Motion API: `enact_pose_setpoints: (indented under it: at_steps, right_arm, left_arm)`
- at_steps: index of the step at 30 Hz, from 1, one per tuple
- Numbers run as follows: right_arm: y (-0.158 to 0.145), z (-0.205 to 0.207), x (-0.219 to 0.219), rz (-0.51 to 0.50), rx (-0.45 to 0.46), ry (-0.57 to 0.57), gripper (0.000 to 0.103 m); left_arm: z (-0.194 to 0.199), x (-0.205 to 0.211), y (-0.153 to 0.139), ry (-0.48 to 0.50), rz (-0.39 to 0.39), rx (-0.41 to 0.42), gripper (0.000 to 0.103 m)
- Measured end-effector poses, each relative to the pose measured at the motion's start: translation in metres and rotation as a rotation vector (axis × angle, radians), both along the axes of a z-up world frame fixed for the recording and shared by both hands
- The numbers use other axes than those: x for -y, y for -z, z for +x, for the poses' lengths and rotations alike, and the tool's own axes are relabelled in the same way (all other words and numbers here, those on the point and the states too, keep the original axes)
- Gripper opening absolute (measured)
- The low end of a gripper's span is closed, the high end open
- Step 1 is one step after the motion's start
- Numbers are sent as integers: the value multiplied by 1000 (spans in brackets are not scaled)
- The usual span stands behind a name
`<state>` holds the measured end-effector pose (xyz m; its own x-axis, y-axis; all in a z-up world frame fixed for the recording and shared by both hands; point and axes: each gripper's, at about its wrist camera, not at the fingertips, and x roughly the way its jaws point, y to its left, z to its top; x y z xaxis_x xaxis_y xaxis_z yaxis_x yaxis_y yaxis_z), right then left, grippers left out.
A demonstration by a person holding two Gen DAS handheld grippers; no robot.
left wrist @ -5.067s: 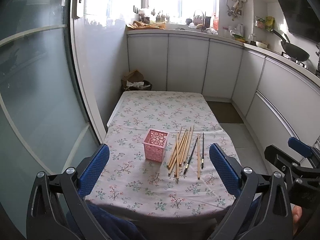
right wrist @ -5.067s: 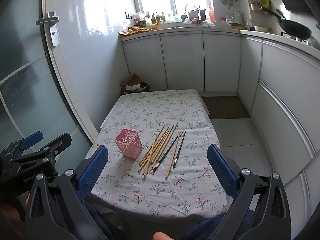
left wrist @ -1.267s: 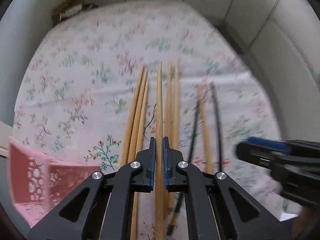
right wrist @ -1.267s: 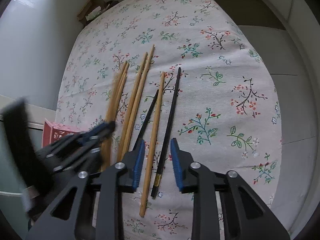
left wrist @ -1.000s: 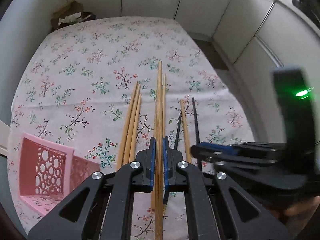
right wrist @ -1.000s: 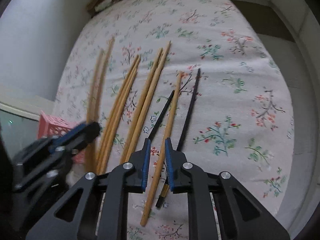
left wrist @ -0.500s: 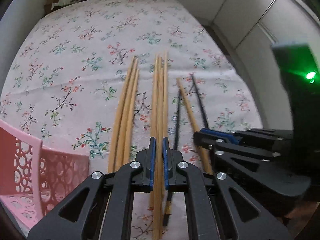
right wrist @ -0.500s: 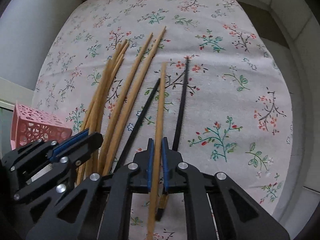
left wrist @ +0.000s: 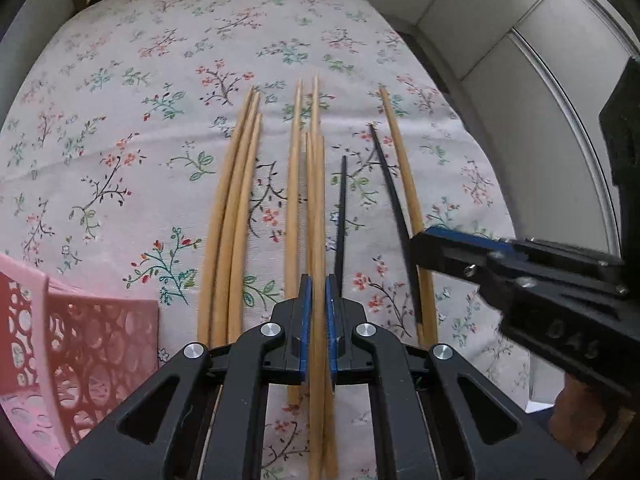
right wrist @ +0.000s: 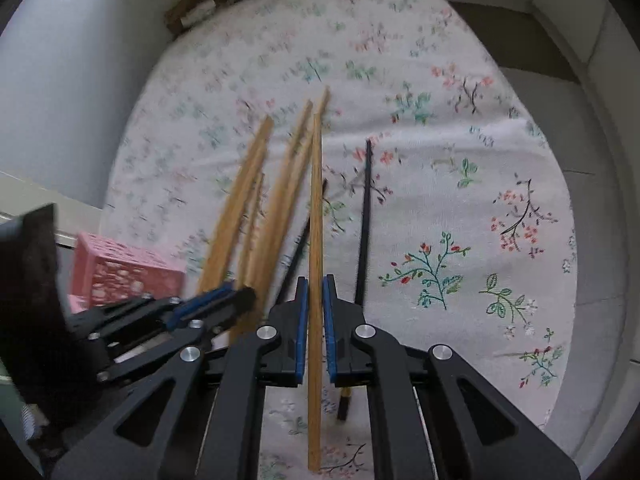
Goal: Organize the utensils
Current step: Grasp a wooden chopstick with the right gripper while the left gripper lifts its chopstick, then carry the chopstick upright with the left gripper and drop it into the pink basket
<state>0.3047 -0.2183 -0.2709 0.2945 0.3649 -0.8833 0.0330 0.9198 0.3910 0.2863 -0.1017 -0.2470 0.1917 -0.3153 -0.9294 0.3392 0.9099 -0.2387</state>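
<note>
Several wooden chopsticks point(left wrist: 236, 216) and two black chopsticks point(left wrist: 341, 208) lie side by side on the floral tablecloth point(left wrist: 120, 92). My left gripper point(left wrist: 315, 284) is shut on a pair of wooden chopsticks point(left wrist: 315, 200). My right gripper point(right wrist: 315, 284) is shut on one wooden chopstick point(right wrist: 316, 208), lifted off the cloth; it shows in the left wrist view point(left wrist: 420, 252) at the right. A pink perforated basket point(left wrist: 80, 340) stands at the left and also shows in the right wrist view point(right wrist: 120, 272).
White cabinet fronts point(left wrist: 520, 60) run along the table's right side. A cardboard box point(right wrist: 200, 4) sits on the floor past the far left corner. A black chopstick point(right wrist: 363, 232) lies just right of my right gripper.
My right gripper closed on one wooden chopstick and raised it off the cloth. My left gripper stays shut on its pair, which has shifted only slightly.
</note>
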Motion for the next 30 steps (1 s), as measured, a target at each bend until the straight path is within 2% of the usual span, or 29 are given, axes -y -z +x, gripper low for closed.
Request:
enact_pose_setpoints:
  at_steps: [3, 6, 9, 15, 18, 22, 26, 30]
  right_arm:
    - [-7, -4, -2, 1, 23, 1, 7]
    - [-22, -8, -2, 1, 76, 23, 7]
    - [-42, -13, 3, 23, 158, 48, 7]
    - [-54, -17, 23, 7, 225, 139, 7]
    - [-66, -21, 29, 16, 277, 173, 7]
    - [-74, -23, 29, 32, 319, 214, 7]
    - [-86, -27, 20, 27, 398, 217, 7]
    - [-97, -31, 5, 12, 461, 209, 7]
  left_arm:
    - [0, 1, 3, 0, 32, 17, 6]
    - [-1, -3, -6, -25, 3, 43, 6]
    - [-14, -10, -38, -35, -53, 146, 6]
    - [-39, -44, -112, -66, -188, 390, 6]
    - [-43, -63, -136, -109, -206, 502, 6]
    - [-48, -104, -167, -185, -267, 615, 6]
    - [-48, -119, -182, -241, -218, 747, 6]
    - [-43, -129, -171, -277, -185, 764, 6]
